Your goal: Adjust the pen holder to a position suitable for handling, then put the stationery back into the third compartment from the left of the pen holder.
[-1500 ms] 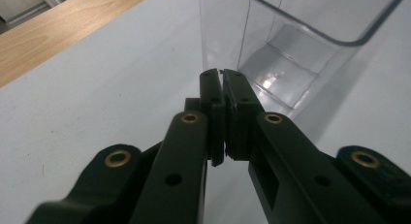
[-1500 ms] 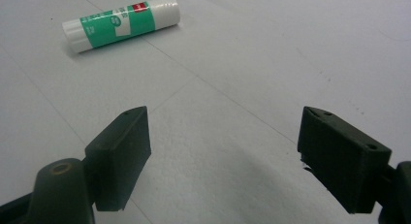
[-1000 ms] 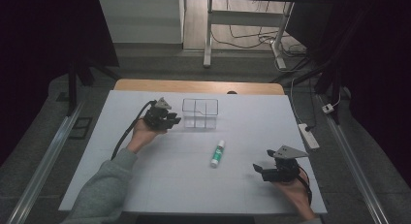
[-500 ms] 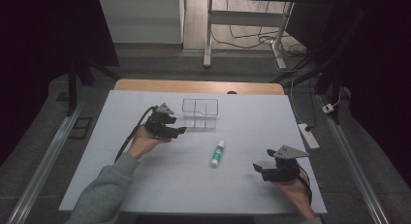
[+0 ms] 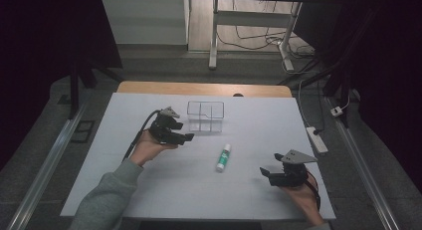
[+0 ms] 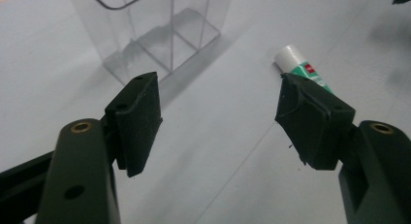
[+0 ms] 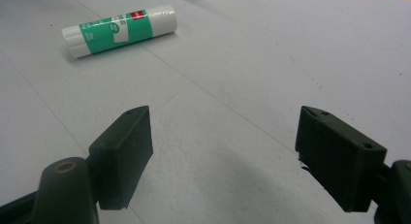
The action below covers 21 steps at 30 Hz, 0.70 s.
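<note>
One glue stick (image 5: 223,157), lying flat on the table (image 5: 249,190). One clear box (image 5: 205,116), upright. Two grippers, left (image 5: 185,137) and right (image 5: 265,173), both with jaws apart, holding nothing.

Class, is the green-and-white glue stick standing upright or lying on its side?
Lying on its side: the green-and-white glue stick rests lengthwise on the white table, with no claw touching it.
</note>
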Tool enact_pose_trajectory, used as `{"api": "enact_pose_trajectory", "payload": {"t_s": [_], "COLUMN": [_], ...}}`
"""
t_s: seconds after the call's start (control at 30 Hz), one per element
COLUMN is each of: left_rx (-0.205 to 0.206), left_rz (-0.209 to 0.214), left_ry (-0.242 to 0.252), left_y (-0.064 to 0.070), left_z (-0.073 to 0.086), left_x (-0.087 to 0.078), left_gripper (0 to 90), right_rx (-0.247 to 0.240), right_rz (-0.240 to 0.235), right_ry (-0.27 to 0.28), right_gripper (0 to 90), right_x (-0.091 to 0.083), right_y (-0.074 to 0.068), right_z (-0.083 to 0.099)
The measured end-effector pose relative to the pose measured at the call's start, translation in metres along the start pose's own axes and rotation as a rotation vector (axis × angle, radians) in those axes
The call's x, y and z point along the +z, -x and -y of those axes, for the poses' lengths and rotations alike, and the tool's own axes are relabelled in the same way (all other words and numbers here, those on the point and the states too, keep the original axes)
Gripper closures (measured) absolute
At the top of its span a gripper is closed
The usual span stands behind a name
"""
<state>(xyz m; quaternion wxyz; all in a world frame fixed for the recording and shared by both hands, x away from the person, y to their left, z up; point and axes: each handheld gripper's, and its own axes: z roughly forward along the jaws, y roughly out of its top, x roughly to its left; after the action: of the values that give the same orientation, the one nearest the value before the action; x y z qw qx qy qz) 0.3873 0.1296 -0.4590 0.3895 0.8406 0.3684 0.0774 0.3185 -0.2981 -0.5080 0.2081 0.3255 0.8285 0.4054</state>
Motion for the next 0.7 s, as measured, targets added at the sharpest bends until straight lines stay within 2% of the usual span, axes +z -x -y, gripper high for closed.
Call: {"api": "enact_pose_trajectory", "payload": {"t_s": [0.23,0.4,0.53,0.7], "left_rx": [0.015,0.014,0.018,0.015], "left_rz": [0.052,0.106,0.118,0.114], "left_ry": [-0.021,-0.036,-0.05,-0.058], "left_y": [0.012,0.021,0.027,0.031], "left_z": [-0.005,-0.012,-0.016,-0.019], "left_x": [0.003,0.007,0.012,0.017], "left_gripper": [32.4,31.9,30.9,30.7], "right_rx": [0.001,0.001,0.0,0.003], "right_rz": [-0.006,-0.002,-0.001,0.002], "right_ry": [0.014,0.012,0.009,0.019], "right_gripper": [21.5,21.5,21.5,21.5], "right_x": [-0.001,-0.001,-0.001,-0.001], "right_y": [-0.001,-0.001,-0.001,-0.001], "right_z": [0.0,0.0,0.0,0.0]}}
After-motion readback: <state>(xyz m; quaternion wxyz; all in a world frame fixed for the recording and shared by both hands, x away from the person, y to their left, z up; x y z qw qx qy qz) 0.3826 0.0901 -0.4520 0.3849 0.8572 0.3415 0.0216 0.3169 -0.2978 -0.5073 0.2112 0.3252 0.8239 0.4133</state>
